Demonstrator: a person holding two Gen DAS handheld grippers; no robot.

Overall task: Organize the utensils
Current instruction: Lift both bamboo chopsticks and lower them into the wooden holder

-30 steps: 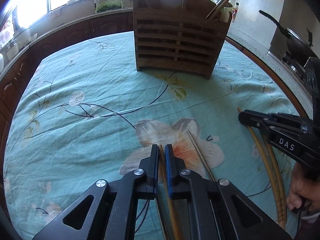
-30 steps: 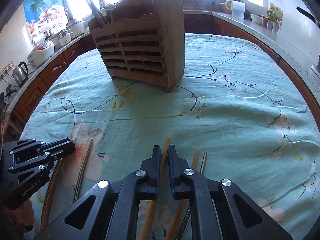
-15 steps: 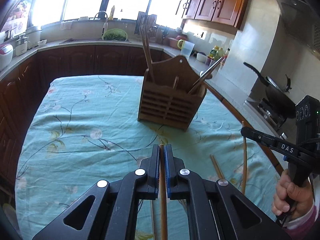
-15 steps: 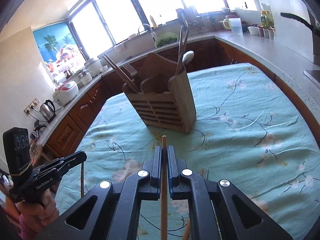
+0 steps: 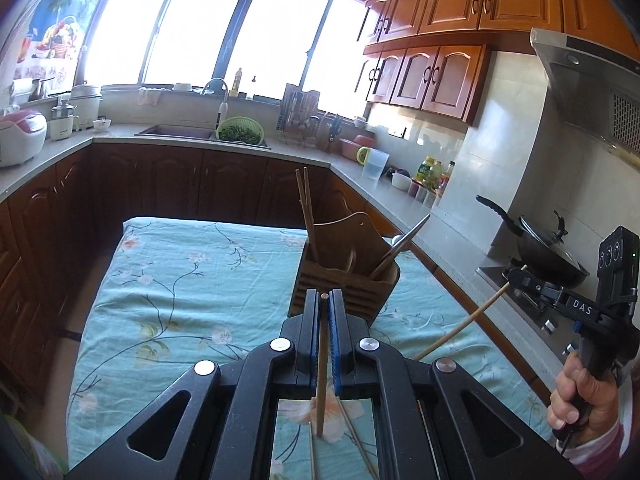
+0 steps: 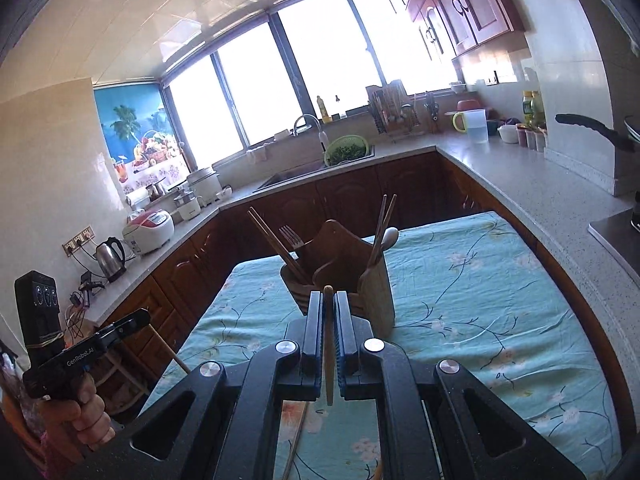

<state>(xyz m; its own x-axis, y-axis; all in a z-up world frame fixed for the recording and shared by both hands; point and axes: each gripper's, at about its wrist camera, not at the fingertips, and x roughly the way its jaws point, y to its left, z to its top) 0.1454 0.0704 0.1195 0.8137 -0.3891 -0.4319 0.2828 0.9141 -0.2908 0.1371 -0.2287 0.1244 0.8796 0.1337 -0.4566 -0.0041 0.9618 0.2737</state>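
Note:
My left gripper (image 5: 324, 300) is shut on a wooden chopstick (image 5: 322, 364) and holds it high above the table. My right gripper (image 6: 328, 300) is shut on another wooden chopstick (image 6: 329, 344), also lifted; it shows in the left wrist view (image 5: 464, 326) slanting down from the right gripper (image 5: 516, 274). The left gripper shows in the right wrist view (image 6: 138, 318). The wooden utensil holder (image 5: 346, 280) stands ahead on the table, also seen in the right wrist view (image 6: 340, 276), with chopsticks, a fork and a spoon in it. More chopsticks (image 5: 360, 446) lie on the cloth below.
The table has a teal floral cloth (image 5: 192, 292). Dark cabinets and a grey counter (image 6: 500, 172) ring the table. A black wok (image 5: 548, 252) sits on the stove at right. A kettle (image 6: 110, 256) and rice cooker (image 6: 148, 230) stand at left.
Both grippers have risen well above the table, each carrying its chopstick up off the cloth. The holder now looks farther off and lower in both views.

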